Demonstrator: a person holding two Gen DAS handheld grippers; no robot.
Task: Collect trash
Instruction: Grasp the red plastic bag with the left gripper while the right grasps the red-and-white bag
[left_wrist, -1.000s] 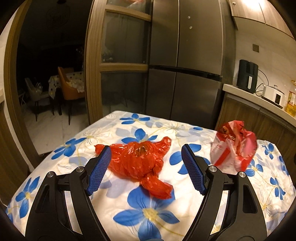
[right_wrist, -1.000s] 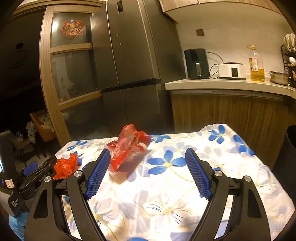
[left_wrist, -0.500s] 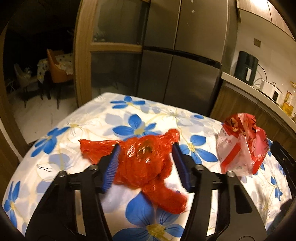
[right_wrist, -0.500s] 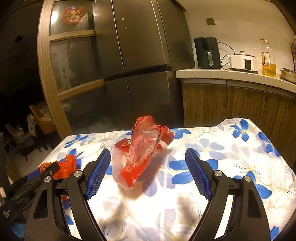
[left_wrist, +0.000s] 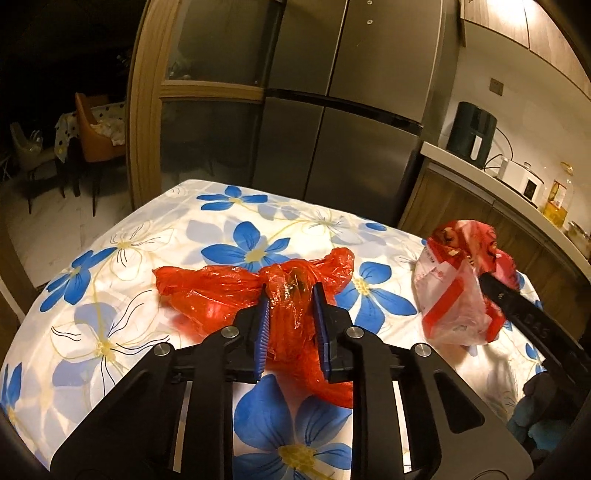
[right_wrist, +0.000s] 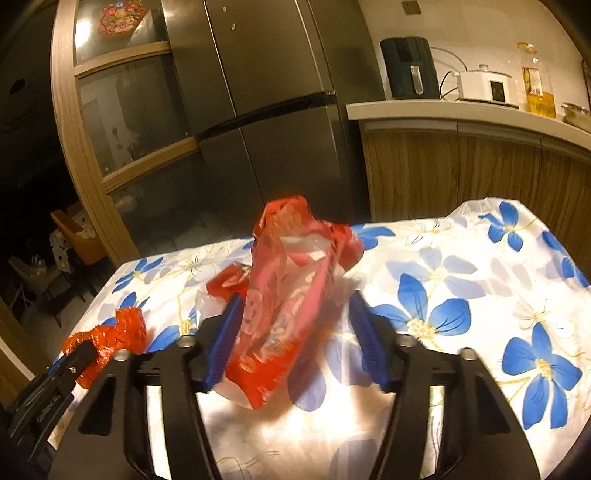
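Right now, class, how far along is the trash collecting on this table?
Nothing is collected yet. In hand: the left gripper is closing on the red bag; the right gripper is closing around the printed wrapper. Left: lifting both off the flowered tablecloth.

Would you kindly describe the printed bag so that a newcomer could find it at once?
Start at the table with the blue-flowered cloth before the steel fridge. Two bags lie on it; the printed bag stands between the closing right gripper fingers. Unlike the plain orange-red bag, it has clear panels and red-and-white print.

crumpled bag (left_wrist: 236, 291) left of printed bag (left_wrist: 458, 291)
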